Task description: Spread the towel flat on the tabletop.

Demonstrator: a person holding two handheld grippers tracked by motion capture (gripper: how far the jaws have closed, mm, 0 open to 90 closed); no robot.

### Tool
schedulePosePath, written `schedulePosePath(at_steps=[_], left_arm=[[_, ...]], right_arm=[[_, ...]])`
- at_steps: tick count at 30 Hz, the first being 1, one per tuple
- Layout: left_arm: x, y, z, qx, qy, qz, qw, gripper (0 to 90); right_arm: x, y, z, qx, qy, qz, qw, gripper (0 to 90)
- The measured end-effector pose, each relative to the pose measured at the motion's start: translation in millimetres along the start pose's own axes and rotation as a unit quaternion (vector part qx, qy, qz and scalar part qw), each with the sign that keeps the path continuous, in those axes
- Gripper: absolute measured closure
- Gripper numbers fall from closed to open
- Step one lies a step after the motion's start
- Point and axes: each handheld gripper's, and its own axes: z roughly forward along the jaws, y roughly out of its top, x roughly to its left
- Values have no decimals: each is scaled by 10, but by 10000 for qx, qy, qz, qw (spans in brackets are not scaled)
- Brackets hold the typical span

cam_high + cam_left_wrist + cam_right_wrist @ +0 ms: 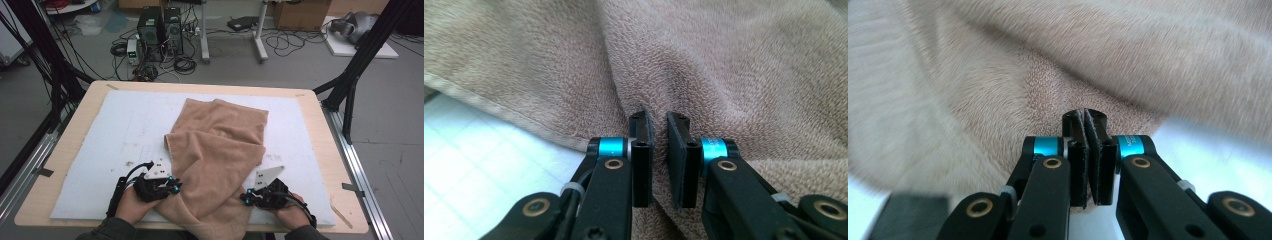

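A tan towel (pixel 220 145) lies crumpled across the white mat, its near end hanging over the table's front edge between the person's hands. My left gripper (pixel 174 187) is at the towel's left near edge. In the left gripper view its jaws (pixel 660 122) stand a narrow gap apart with towel (pixel 724 75) filling the gap and a crease running into them. My right gripper (pixel 246 197) is at the towel's right near edge. In the right gripper view the jaws (pixel 1084 116) are pressed together at the hem of the blurred towel (pixel 998 90).
The white mat (pixel 115 130) covers most of the wooden table (pixel 75 125). Black frame posts (pixel 350 85) stand at both back corners. Computers and cables (pixel 160 35) sit on the floor beyond the far edge.
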Motion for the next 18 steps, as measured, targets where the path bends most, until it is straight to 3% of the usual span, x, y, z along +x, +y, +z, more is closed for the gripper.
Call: schedulePosePath(at_steps=[5,7,8,10,13,16,18], left_arm=[[-109,22,-170,-274,-102,11,9996,817],[-135,19,-244,-354,-105,47,9993,796],[-122,19,-274,-361,-41,-3,9993,759],[-44,24,-317,-407,79,-168,9990,683],[78,44,-320,-549,168,-279,9980,664],[176,38,-183,-267,299,-201,9990,659],[216,10,-60,-4,359,-211,9991,653]], right_arm=[[221,-146,-225,-35,101,25,9999,884],[303,-155,-296,-152,131,-64,9998,874],[318,-153,-331,-295,37,-54,9995,869],[281,-140,-392,-571,-221,64,9981,798],[161,-102,-369,-491,-470,77,9977,755],[30,-75,-196,-239,-405,73,9989,692],[-45,-73,-80,-226,-299,274,9989,650]])
